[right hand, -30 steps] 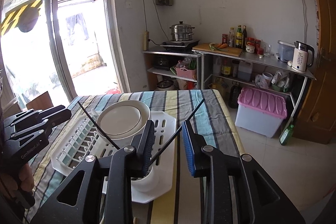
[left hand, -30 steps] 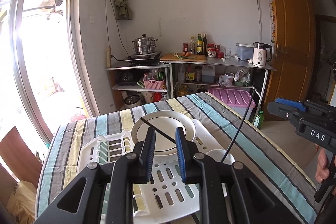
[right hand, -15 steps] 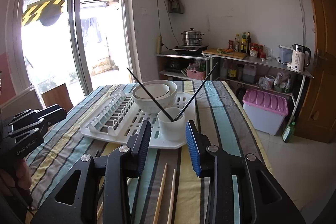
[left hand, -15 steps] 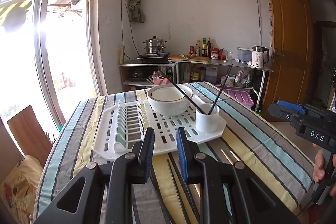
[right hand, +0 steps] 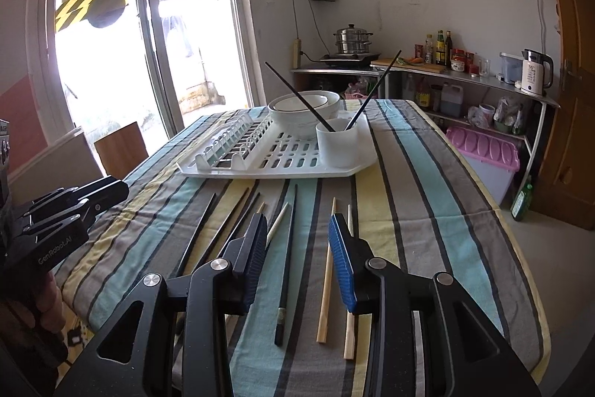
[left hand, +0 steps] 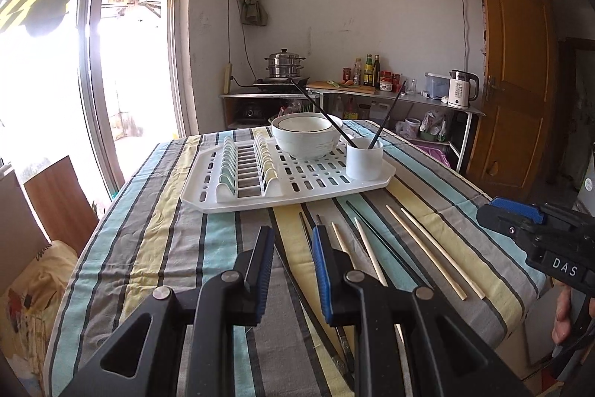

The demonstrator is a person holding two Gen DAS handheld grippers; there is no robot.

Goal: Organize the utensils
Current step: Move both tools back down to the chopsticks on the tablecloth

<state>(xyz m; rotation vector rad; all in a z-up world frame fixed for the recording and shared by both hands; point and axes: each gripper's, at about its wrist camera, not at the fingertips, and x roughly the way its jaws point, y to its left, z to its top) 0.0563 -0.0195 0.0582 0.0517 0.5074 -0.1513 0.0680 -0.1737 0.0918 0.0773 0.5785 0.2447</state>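
Note:
A white cup [left hand: 364,158] [right hand: 337,143] stands on the white drying rack [left hand: 238,199] [right hand: 275,170] with two black chopsticks [left hand: 385,116] [right hand: 372,95] leaning in it. Several loose chopsticks lie on the striped cloth: pale wooden ones [left hand: 433,250] [right hand: 326,279] and black ones [left hand: 375,237] [right hand: 287,255]. My left gripper [left hand: 292,270] is open and empty above the cloth's near edge. My right gripper [right hand: 297,263] is open and empty, hovering over the loose chopsticks. Each gripper also shows in the other's view: the right [left hand: 535,233], the left [right hand: 63,211].
A white bowl [left hand: 305,134] [right hand: 305,112] sits on the rack behind the cup. The striped table [left hand: 167,248] [right hand: 427,211] ends close in front. Shelves with a kettle [left hand: 459,93], pot and bottles line the back wall. A pink box [right hand: 483,151] stands on the floor.
Both grippers have pulled back from over the rack and cup towards the table's near edge. The loose chopsticks on the cloth have come into view. Both stay open.

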